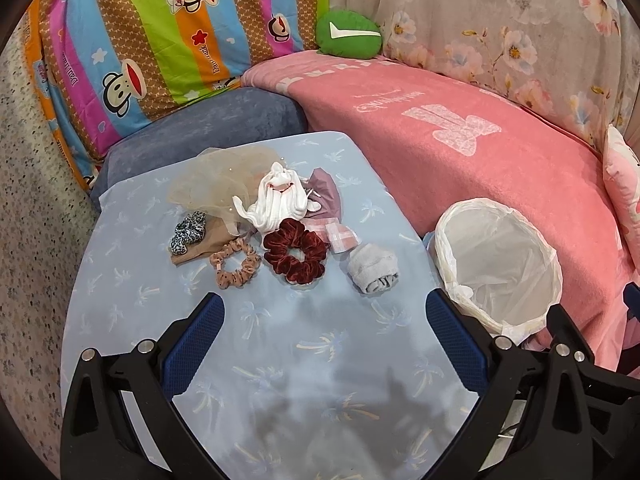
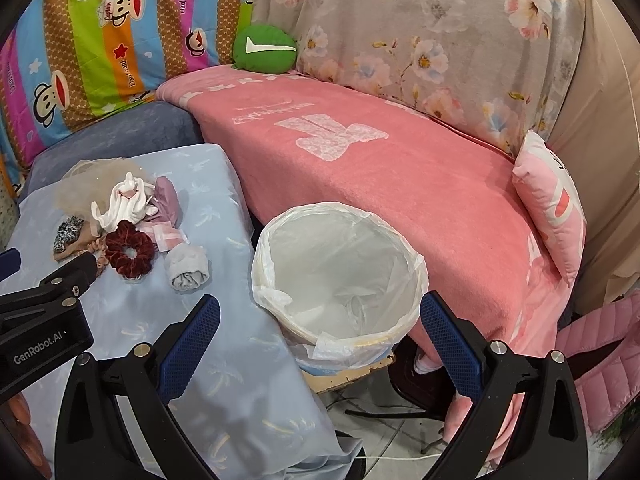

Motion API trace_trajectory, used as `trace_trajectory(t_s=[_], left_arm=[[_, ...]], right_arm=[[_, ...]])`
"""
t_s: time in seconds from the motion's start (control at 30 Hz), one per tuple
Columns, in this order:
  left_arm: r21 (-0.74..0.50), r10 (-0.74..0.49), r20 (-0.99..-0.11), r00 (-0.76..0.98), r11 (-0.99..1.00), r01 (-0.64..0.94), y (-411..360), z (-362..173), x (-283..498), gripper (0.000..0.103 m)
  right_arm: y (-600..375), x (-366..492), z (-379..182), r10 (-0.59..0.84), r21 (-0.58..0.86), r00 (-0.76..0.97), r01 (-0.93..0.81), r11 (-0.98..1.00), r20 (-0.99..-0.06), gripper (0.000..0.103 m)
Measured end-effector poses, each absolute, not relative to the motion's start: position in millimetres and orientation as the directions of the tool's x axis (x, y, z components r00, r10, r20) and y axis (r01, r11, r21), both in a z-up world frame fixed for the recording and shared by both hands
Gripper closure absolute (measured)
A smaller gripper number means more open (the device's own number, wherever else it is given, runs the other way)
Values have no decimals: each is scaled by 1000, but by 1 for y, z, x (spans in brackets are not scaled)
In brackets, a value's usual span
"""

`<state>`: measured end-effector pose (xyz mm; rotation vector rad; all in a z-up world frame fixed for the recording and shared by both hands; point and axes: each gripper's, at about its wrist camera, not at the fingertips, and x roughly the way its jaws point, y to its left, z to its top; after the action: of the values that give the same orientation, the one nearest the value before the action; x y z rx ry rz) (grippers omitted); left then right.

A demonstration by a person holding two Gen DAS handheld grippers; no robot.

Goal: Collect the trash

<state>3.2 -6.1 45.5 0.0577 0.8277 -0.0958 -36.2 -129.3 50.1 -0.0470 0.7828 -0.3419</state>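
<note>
1. Desk (image 1: 280, 360): pale blue palm-print cloth; heap (image 1: 276, 200) of scrunchies and crumpled bits at its far end.
2. Bin (image 2: 340, 280), white liner, just right of desk.
3. Pink sofa (image 2: 380, 168) behind bin.
4. Left tongs (image 1: 324, 320), right tongs (image 2: 320, 320): spread, holding nothing.

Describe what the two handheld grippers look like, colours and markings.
Both are black plastic with silver bolts at the joints. Each finger carries a blue, finely textured pad. The left gripper shows white "GenRobot.AI" lettering on its body in the right wrist view. The right gripper looks the same. No hands or sleeves are visible.
</note>
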Motion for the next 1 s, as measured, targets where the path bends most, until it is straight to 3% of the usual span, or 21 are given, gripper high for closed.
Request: trace_trajectory(t_s=[1.0], left_arm=[[21,-68,-742,667,992,125,-9,45,19,7]], right_arm=[[-142,-28,46,-326,-155,645,308,939,-691,6]])
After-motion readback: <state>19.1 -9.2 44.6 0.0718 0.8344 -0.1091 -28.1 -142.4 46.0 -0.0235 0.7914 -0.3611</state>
